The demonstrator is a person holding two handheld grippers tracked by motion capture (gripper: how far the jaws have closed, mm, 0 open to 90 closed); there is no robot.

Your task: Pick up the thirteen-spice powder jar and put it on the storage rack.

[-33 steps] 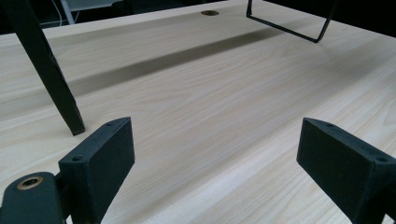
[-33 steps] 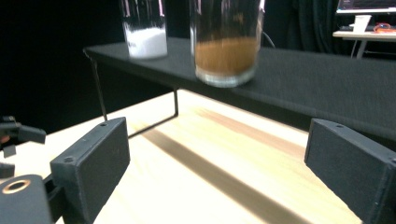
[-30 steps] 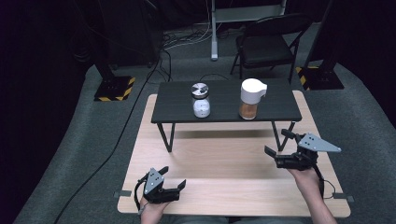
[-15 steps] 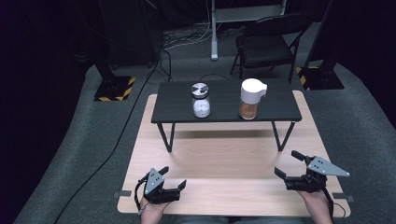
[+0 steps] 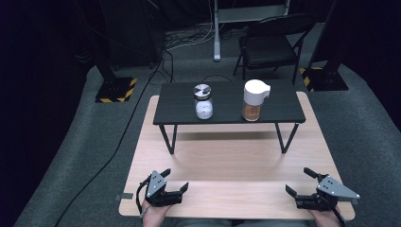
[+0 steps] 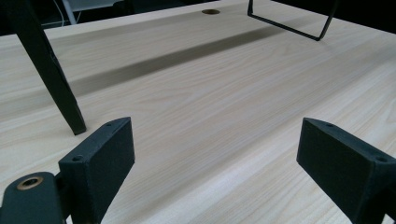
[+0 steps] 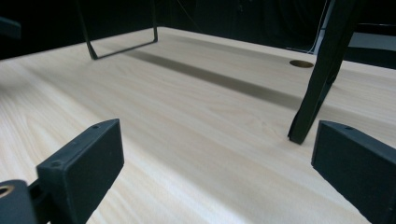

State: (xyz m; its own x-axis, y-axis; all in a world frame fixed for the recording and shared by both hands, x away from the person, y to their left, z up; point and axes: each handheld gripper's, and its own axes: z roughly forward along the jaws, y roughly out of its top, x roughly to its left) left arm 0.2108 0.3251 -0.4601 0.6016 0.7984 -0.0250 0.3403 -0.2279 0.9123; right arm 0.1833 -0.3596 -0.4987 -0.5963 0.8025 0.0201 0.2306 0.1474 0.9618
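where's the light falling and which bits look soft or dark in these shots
High view: light pools on the wooden table, the floor around it goes near black, and the whole picture is a little soft. Left gripper view: the small black table's shadow bands the wood, and the near claw is blurred. Right gripper view: the same shadow band, with a dark background.

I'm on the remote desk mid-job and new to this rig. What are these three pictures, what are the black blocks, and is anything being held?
A person holds a two-jaw gripper in each hand. The high view looks down on the wooden table: the left gripper and the right gripper sit at its near edge. The other two pictures come from cameras riding on the grippers; the black blocks are their own jaws, spread apart with bare wood between. Nothing is held. On the small black stand are a clear jar with a silver lid and a white-topped container with brownish contents.
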